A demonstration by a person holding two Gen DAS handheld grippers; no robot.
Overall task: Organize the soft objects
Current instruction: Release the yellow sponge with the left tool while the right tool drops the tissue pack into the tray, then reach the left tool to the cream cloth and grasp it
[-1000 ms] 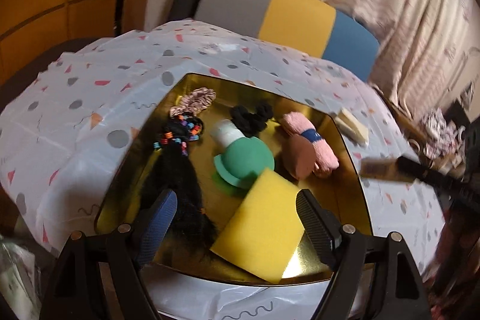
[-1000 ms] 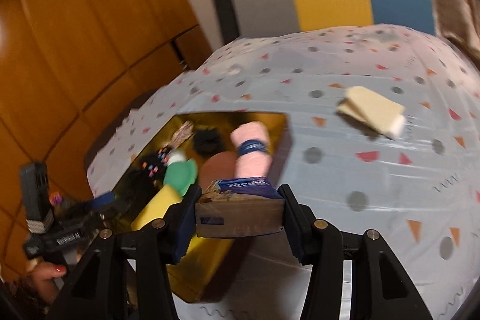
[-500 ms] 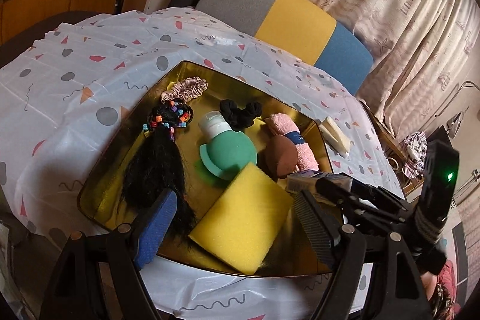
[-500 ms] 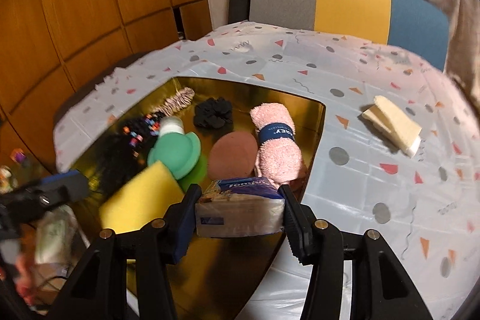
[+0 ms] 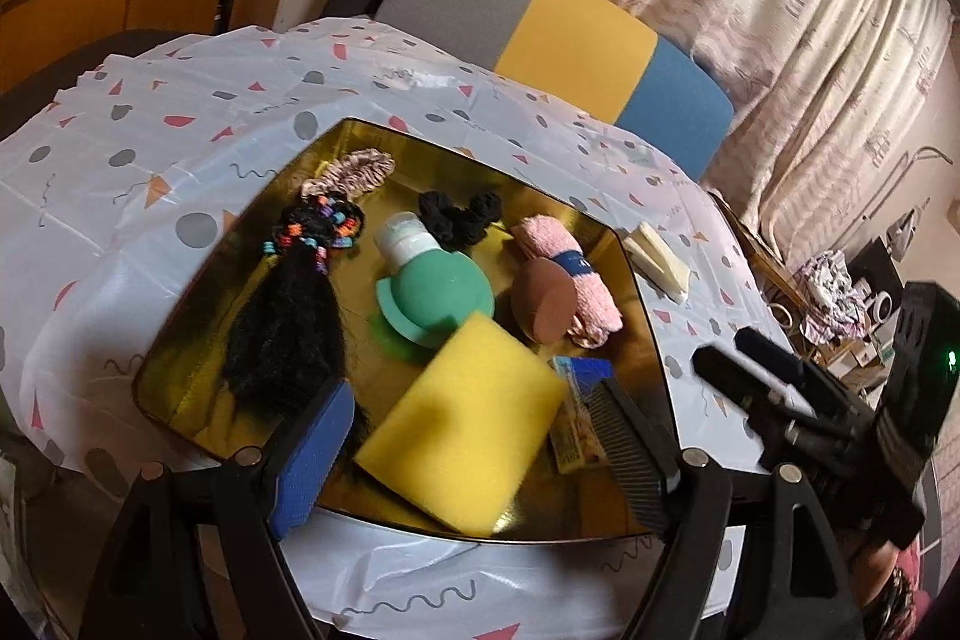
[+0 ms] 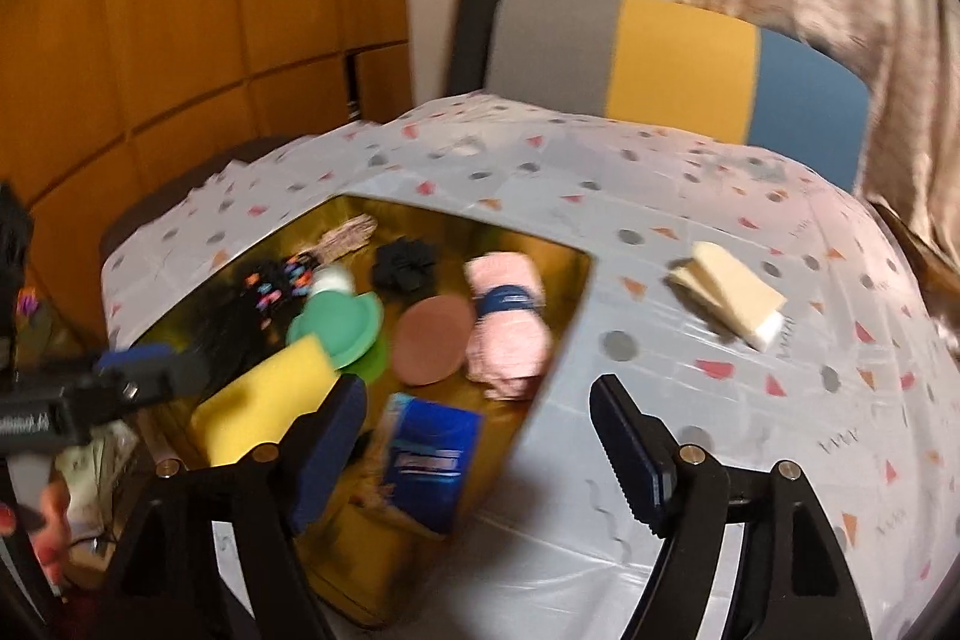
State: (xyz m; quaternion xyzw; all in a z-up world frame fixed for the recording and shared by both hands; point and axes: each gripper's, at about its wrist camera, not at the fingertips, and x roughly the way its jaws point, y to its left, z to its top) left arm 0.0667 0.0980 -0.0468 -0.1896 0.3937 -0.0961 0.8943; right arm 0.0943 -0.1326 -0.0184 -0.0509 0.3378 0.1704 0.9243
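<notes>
Tissue pack released into the gold tray

The right tongs (image 6: 480, 451), jaws just opening, stand apart over the blue tissue pack (image 6: 435, 454) lying in the gold tray (image 6: 564, 304). The left tongs (image 5: 474, 445) gape empty above the yellow sponge (image 5: 465, 421); beyond lie the pink towel (image 6: 507, 328) and, on the desk (image 6: 690, 388), a cream sponge (image 6: 729, 295).

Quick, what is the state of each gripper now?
Left gripper: open, holding nothing.
Right gripper: jaws have just been opening; tissue pack released on the gold tray.
</notes>
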